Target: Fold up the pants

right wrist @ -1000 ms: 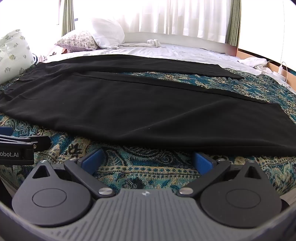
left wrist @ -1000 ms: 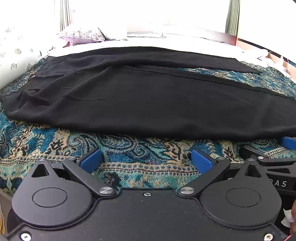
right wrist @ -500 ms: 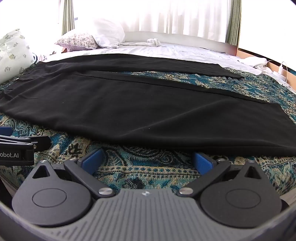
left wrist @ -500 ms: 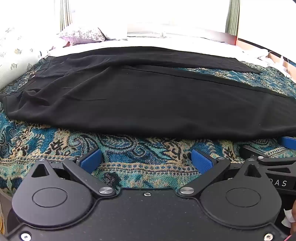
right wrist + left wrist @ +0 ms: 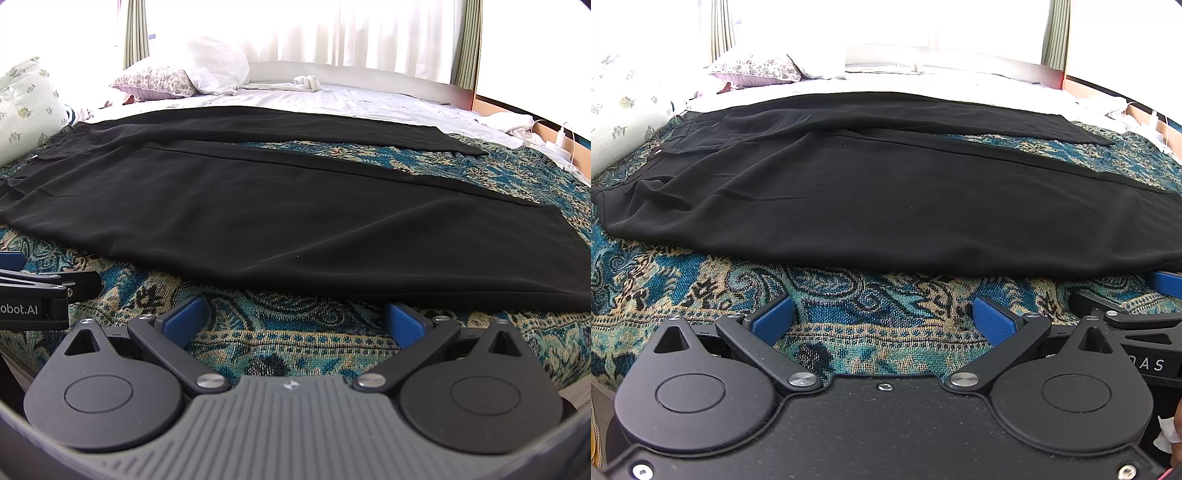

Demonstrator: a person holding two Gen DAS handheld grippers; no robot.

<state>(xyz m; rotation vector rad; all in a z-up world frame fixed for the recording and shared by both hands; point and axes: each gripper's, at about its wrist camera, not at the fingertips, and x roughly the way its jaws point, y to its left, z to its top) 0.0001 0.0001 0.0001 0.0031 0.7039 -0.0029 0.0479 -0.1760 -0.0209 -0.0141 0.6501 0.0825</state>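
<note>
Pants (image 5: 886, 206): black, lying spread flat across a patterned bedspread (image 5: 849, 295); waistband to the left, two legs running to the right and splaying apart, so a wedge of bedspread is showing between them at the far right. The near leg is lying closest to both grippers, its long edge parallel to the near side of the bed, probably laid out this way so one leg can be brought over the other.

Left gripper (image 5: 882, 319): hovering low over the bedspread just short of the near leg's edge, toward the waistband end; jaws spread wide, blue pads holding nothing.

Right gripper (image 5: 293, 319): sitting beside the left one, facing the same edge nearer the hem; jaws likewise spread wide and empty. The pairing suggests each is readying to take one point along the near edge, though no fabric is being touched yet.

Folding: judged as not begun.

Surroundings: white sheet (image 5: 351, 99) lying beyond the bedspread; floral pillow (image 5: 155, 79) and white pillow (image 5: 214, 66) resting at the far left; curtains (image 5: 369, 33) glowing with daylight behind.
</note>
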